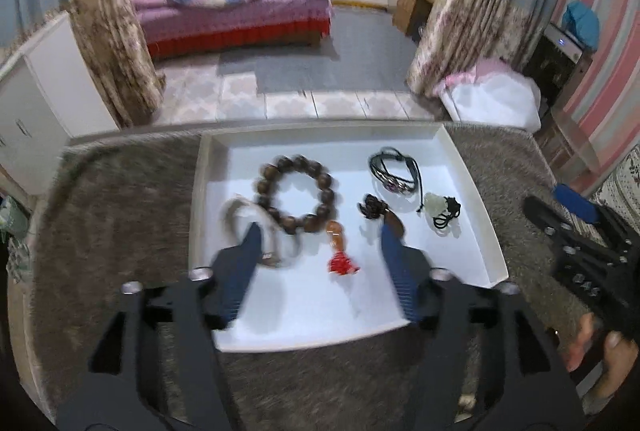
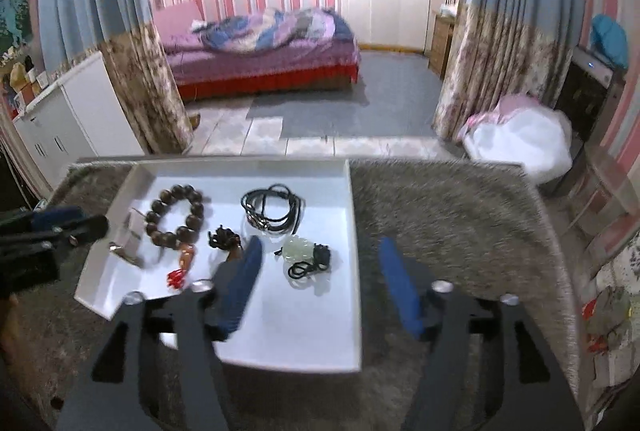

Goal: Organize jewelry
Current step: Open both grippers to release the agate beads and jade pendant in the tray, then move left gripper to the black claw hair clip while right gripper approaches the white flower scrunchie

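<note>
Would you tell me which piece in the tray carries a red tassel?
The orange pendant, lying just below the wooden bead bracelet; no other piece has red.

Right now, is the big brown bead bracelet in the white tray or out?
In. The bead bracelet lies flat on the white tray floor, inside its walls.

2 wrist views over tray (image 1: 472, 191)

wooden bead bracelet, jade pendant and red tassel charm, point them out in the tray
wooden bead bracelet (image 1: 296, 194): left wrist view, on a bead.
jade pendant (image 2: 297, 247): right wrist view, on the pale green stone.
red tassel charm (image 1: 343, 266): left wrist view, on the red tassel.
</note>
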